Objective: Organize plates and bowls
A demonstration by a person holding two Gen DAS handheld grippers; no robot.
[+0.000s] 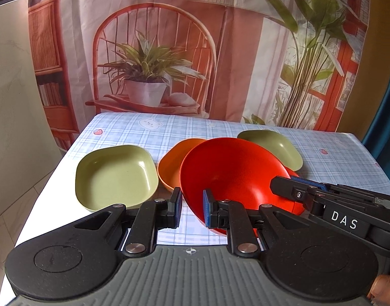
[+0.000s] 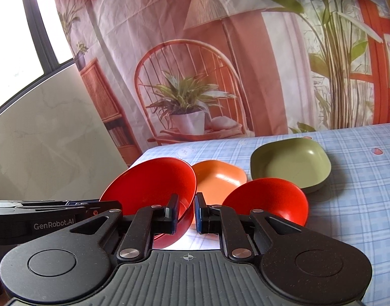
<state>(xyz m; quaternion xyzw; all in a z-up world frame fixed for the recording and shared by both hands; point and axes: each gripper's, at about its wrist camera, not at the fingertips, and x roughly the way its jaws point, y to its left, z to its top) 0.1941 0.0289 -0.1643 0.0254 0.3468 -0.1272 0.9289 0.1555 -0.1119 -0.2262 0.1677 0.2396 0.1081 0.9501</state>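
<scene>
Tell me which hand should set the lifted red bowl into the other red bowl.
Right, probably. Both tongs pinch the lifted red bowl by its rim, but the other red bowl lies just beside the right tongs; the left tongs hold the far rim.

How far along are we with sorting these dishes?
Done: nothing looks stacked yet. In hand: the tilted red bowl, its rim pinched by the left tongs and, apparently, the right tongs on the opposite side. Left: the second red bowl, the orange dish and both green dishes sit unstacked on the table.
</scene>
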